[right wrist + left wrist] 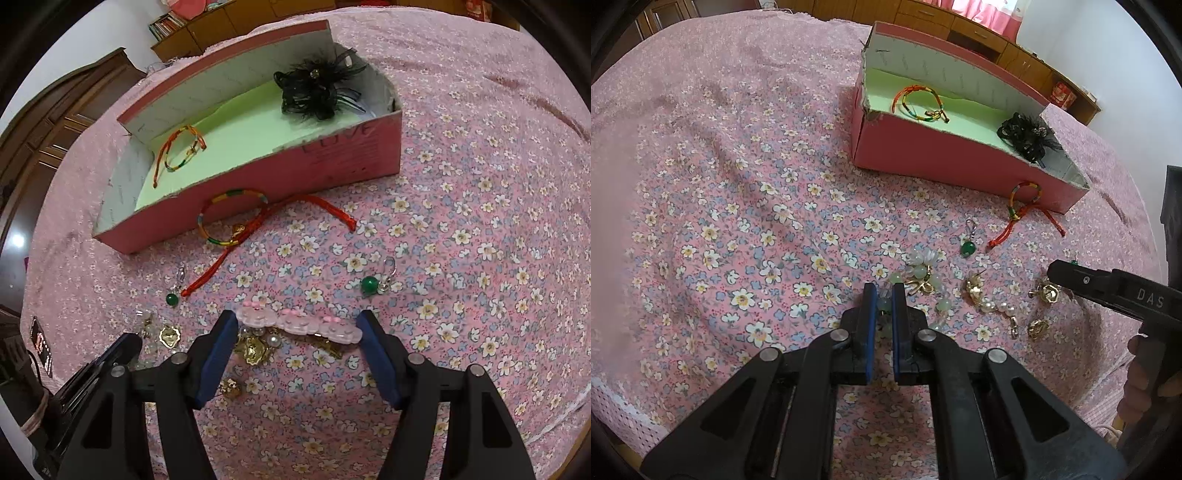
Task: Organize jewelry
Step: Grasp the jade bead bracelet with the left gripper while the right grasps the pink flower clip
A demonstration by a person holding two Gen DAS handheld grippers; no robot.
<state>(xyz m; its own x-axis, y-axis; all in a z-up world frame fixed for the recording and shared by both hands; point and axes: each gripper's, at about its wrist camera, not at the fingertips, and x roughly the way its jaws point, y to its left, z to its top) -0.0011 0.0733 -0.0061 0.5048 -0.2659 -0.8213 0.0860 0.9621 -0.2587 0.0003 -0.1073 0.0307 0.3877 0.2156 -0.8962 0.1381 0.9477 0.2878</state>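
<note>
A pink cardboard box with a green floor holds a braided bracelet and a black feathery hair piece. A second braided bracelet with a red cord leans on the box front. Loose on the bedspread lie green bead earrings, gold and pearl earrings and a pink hair clip. My left gripper is shut on a pale green bead bracelet. My right gripper is open, its fingers either side of the pink clip.
The jewelry lies on a pink flowered bedspread. Wooden cabinets stand behind the bed. The right gripper's body shows at the right of the left wrist view.
</note>
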